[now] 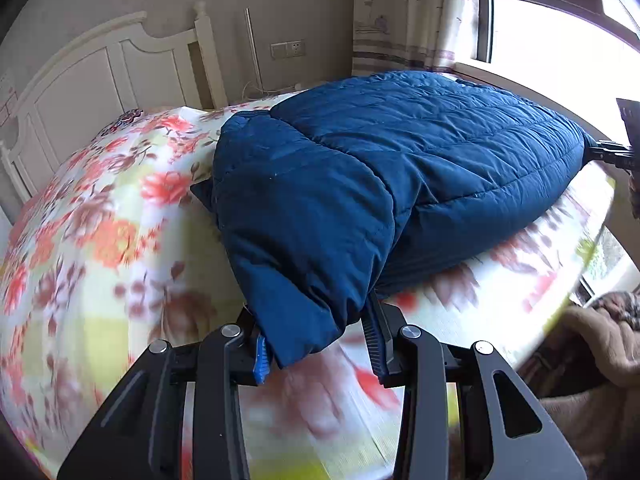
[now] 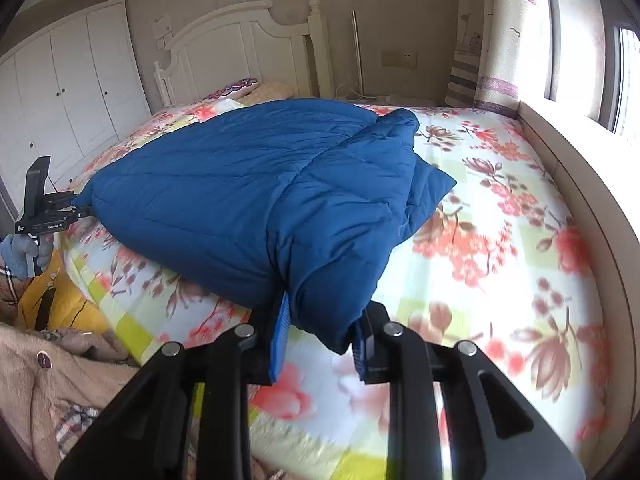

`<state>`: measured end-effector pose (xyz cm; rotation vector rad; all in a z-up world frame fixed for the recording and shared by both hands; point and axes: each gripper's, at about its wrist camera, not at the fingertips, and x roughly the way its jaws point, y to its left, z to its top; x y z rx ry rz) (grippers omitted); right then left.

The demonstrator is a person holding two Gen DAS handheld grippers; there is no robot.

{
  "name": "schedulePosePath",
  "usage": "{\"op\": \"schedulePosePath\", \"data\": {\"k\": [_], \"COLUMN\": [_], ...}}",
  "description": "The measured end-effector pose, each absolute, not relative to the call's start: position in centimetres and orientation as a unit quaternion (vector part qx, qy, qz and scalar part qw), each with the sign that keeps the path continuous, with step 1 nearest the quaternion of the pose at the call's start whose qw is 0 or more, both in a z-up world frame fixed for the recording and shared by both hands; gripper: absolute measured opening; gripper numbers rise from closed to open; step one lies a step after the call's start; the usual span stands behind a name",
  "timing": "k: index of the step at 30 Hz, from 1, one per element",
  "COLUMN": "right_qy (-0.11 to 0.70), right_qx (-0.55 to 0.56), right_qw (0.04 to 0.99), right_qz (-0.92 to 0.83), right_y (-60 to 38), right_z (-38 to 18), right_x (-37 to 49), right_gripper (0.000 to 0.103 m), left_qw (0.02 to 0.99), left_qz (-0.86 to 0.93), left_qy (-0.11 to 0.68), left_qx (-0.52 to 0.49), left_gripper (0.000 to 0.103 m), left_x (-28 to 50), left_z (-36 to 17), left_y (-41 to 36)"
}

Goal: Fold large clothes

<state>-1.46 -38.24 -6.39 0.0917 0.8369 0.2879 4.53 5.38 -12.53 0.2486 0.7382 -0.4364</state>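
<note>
Clearly, I had the blue jacket [image 1: 400,152] stretched between both grippers, lying across the bed [image 1: 100,240] with its long axis running hand to hand. My left gripper [image 1: 316,344] was pinching a bunched corner of padded cloth; in the right wrist view, that gripper sat at the jacket's far left end. My right gripper [image 2: 320,340] was clamped on the opposite corner, fabric wedged between its blue pads [image 2: 282,332]. From each gripper the bulk lay straight ahead, toward the headboard [image 2: 240,48]. Neither hand looked nearer, so I judged the fold needed both corners carried forward together.
</note>
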Motion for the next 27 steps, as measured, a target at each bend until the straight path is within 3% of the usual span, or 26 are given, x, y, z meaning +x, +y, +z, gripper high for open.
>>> {"op": "schedulePosePath", "data": {"k": [5,7,8,9,11,12,13,16,19,22,27], "right_qy": [0.399,0.399,0.401,0.404,0.37,0.352,0.329,0.291,0.244,0.216,0.305], "right_qx": [0.059,0.062,0.061,0.065,0.078,0.084,0.087,0.067,0.039,0.022,-0.019], "right_qw": [0.904,0.905,0.905,0.904,0.919,0.928,0.938,0.954,0.969,0.975,0.95], "right_qz": [0.139,0.133,0.128,0.126,0.106,0.093,0.068,0.038,0.03,0.043,0.06], "right_y": [-38.0,-38.3,-38.3,-38.7,-40.1,-41.0,-41.6,-41.2,-37.5,-33.0,-25.9], "right_z": [-6.5,-6.6,-6.5,-6.2,-4.1,-3.1,-1.6,1.7,5.0,7.3,6.4], "right_x": [-6.4,-7.2,-7.4,-7.6,-8.9,-9.1,-9.5,-8.6,-5.5,-1.4,7.9], "right_gripper": [0.026,0.032,0.044,0.057,0.064,0.07,0.073,0.083,0.1,0.101,0.1], "left_qw": [0.911,0.912,0.911,0.909,0.908,0.911,0.917,0.943,0.967,0.976,0.97], "left_qz": [-0.198,-0.197,-0.196,-0.192,-0.19,-0.2,-0.201,-0.182,-0.123,-0.097,-0.088], "left_qy": [0.348,0.349,0.353,0.358,0.362,0.35,0.334,0.274,0.219,0.195,0.211], "left_qx": [0.101,0.091,0.089,0.091,0.094,0.089,0.084,0.055,0.036,0.018,0.079], "left_gripper": [0.037,0.039,0.041,0.046,0.065,0.087,0.097,0.097,0.098,0.098,0.099], "left_x": [-0.6,-1.8,-2.1,-2.5,-4.0,-5.4,-6.6,-7.5,-5.3,-1.2,6.0], "left_z": [-13.1,-13.6,-13.7,-13.9,-13.5,-12.7,-11.9,-7.8,-3.1,0.9,2.8], "left_y": [5.9,6.4,6.5,6.7,7.6,8.4,9.0,10.8,10.2,6.8,-2.4]}}
